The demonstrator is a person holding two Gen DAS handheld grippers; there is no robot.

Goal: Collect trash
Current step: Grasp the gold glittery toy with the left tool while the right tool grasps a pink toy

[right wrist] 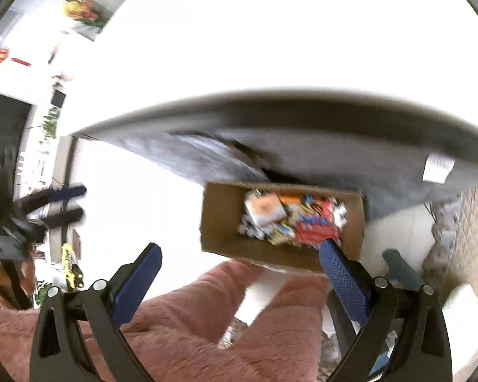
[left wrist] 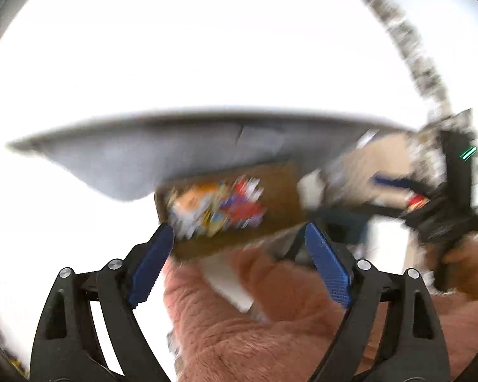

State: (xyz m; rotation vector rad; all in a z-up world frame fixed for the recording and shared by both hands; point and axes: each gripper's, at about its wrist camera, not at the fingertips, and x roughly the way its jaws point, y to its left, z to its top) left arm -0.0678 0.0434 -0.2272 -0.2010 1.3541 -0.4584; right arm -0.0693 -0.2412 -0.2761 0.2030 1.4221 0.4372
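Left hand-held gripper (left wrist: pixel 239 238): blue pads well apart, nothing between them that I can say is gripped; the frame is badly smeared. Right hand-held gripper (right wrist: pixel 239 254): jaws likewise spread wide and empty, its right pad overlapping the near edge of the cardboard box (right wrist: pixel 220 219) in view only; I cannot tell whether it touches. The cardboard box is my landmark: open-topped, standing on the pale floor (right wrist: pixel 137 210), with the trash (right wrist: pixel 296 219), a jumble of coloured wrappers and packets, lying inside and crowded toward its right end. Just behind the box runs the grey edge of a tabletop (right wrist: pixel 302 127); a white tag (right wrist: pixel 438 167) hangs from it to the right of the box. In front of the box are pink fleecy trouser legs (right wrist: pixel 207 318). My reading: a deposit into the box is finished and both hands are free, so the step in hand is seeking the next piece. No loose trash shows around the box. The next move calls for steadying the cameras, scanning the tabletop and floor beyond the box, then approaching with jaws open.
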